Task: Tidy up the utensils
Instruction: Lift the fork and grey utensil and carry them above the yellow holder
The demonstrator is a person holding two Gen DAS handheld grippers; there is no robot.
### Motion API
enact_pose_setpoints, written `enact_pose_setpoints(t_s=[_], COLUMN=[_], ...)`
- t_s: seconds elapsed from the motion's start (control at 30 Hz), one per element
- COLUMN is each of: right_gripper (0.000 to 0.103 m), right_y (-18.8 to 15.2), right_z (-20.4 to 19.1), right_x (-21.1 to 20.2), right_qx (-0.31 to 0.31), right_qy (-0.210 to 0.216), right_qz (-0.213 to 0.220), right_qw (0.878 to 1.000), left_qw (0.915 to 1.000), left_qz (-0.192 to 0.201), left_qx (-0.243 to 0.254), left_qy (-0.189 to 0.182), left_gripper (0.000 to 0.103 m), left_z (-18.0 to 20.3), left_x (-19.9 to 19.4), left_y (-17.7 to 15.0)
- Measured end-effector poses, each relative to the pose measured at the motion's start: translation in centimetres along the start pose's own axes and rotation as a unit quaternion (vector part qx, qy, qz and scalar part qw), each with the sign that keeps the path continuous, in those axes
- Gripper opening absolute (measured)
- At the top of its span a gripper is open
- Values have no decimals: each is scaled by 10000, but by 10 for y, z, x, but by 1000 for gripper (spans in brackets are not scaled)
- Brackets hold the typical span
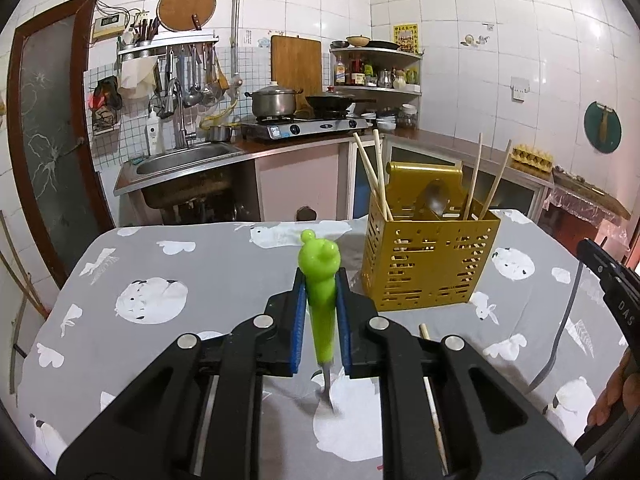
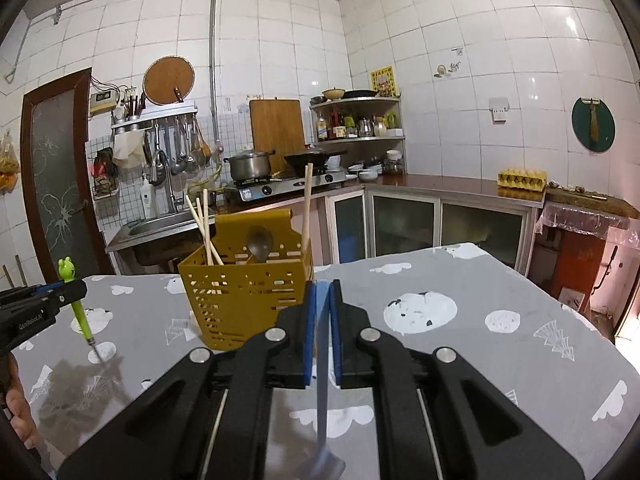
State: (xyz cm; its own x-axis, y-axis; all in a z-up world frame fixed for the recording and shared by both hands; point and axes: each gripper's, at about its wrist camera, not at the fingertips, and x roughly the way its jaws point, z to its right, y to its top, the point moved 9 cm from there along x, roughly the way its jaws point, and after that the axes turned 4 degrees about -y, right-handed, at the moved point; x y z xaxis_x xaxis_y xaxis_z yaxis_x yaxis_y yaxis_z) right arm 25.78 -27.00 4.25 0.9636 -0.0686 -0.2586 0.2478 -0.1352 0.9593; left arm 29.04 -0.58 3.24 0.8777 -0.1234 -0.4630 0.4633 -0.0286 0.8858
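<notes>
Tongs, left (image 1: 320,280) on green fork (image 1: 320,300) (frog-topped handle).

— Where did the caddy (image 1: 430,258) stand from your left gripper (image 1: 322,280)?

— Ahead and to its right, on the table (image 1: 180,264), with chopsticks (image 1: 378,176) and a spoon (image 1: 434,196) in it.

— And from your right gripper (image 2: 322,296)?

— Ahead, left of it; your fork (image 2: 82,312) hung further left.

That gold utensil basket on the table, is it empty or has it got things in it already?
Not empty. The gold basket stands upright with chopsticks and a metal spoon sticking out of its top.
</notes>
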Motion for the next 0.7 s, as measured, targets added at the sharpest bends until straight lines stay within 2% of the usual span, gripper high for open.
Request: enact_pose_setpoints(t_s=[0.27,0.7], right_gripper=[7,7], right_y=[8,32], right_z=[-2,-4], right_x=[1,2], right_qx=[-4,117], right_qy=[3,43], right_qz=[125,372], right_qw=[9999,9992], left_qw=[10000,9990], left_qz=[32,407], left_qx=[-51,-46], left_qy=[-21,-160], left_gripper=[13,13], left_z=[-2,8], left_x=[4,-16], left_y=[6,37])
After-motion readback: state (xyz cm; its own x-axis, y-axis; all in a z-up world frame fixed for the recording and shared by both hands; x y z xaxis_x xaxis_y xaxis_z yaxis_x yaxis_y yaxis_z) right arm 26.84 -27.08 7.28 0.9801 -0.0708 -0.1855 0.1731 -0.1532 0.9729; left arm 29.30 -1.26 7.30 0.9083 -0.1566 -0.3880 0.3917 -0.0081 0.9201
